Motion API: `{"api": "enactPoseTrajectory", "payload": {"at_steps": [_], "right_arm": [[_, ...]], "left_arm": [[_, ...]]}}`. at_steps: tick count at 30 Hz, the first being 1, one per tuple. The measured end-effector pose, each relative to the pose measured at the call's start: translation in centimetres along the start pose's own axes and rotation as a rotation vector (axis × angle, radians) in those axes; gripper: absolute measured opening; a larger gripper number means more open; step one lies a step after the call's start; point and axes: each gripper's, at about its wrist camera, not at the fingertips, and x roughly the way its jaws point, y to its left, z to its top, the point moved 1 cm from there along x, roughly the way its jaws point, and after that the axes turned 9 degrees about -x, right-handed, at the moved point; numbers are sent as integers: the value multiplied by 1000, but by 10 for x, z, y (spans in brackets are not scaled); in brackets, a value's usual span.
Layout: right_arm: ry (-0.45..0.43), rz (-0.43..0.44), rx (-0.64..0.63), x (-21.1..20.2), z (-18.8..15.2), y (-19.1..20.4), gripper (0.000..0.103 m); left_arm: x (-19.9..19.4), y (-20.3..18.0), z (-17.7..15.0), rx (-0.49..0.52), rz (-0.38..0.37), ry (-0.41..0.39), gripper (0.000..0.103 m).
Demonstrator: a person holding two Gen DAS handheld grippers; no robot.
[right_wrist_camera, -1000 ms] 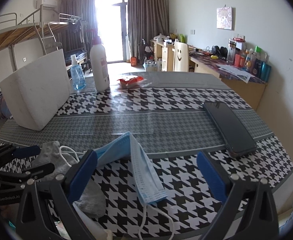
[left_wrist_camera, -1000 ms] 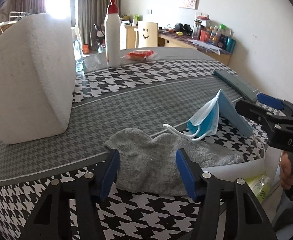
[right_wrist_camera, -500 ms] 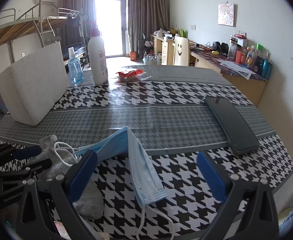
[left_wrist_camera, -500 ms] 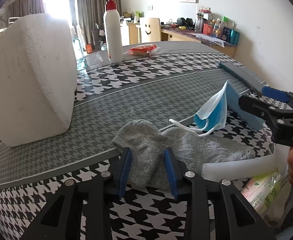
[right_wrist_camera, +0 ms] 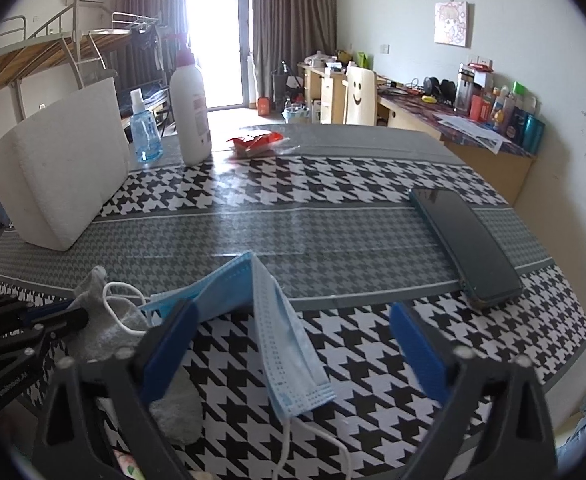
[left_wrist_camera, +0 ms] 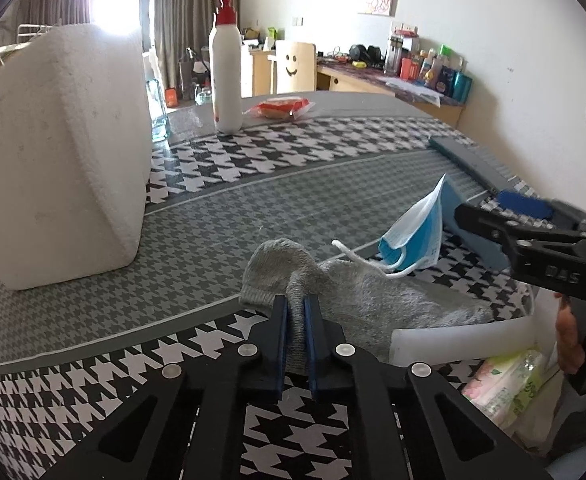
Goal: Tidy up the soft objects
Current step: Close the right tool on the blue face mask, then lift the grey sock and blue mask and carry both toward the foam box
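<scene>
From the left wrist view, our left hand-held gripper (left_wrist_camera: 296, 332) has just been closing and now pinches a raised fold of the grey sock (left_wrist_camera: 333, 292), which lies at the near edge of the table (left_wrist_camera: 221, 216). The blue face mask (left_wrist_camera: 417, 232) stands tented just beyond the sock, one ear loop lying on it. We judge the work barely begun: the sock is gripped but not lifted. What lies below the table edge, beside the sock's toe, is partly cut off.

From the right wrist view, our right hand-held gripper (right_wrist_camera: 293, 348) stands wide, its jaws having just narrowed a little, either side of the mask (right_wrist_camera: 277, 320) without pressing it. The sock (right_wrist_camera: 109, 320) sits left of the mask, partly hidden behind a finger. No sorting place shows.
</scene>
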Motion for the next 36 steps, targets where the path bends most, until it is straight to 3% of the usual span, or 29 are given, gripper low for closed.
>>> {"api": "enactPoseTrajectory", "payload": {"at_steps": [8,14,17,27,36], "right_arm": [[68,28,12,15,-6,-1,42],[90,27,44,18,-9,-5,17],[76,32,53,13,-8,-6,12],[-12,39,83,-17,5,-9,11],[-90,33,103,-45,14,-11,11]], "left_arm": [[-17,2,2,-16,-44,-51,9],[-28,3,2,-20,-61,-78,9],[-36,4,1,-19,-76,-99,9],[-67,-1,11,-5,-129,-184,9],[-90,-2,21,-5,-131,-264,9]]}}
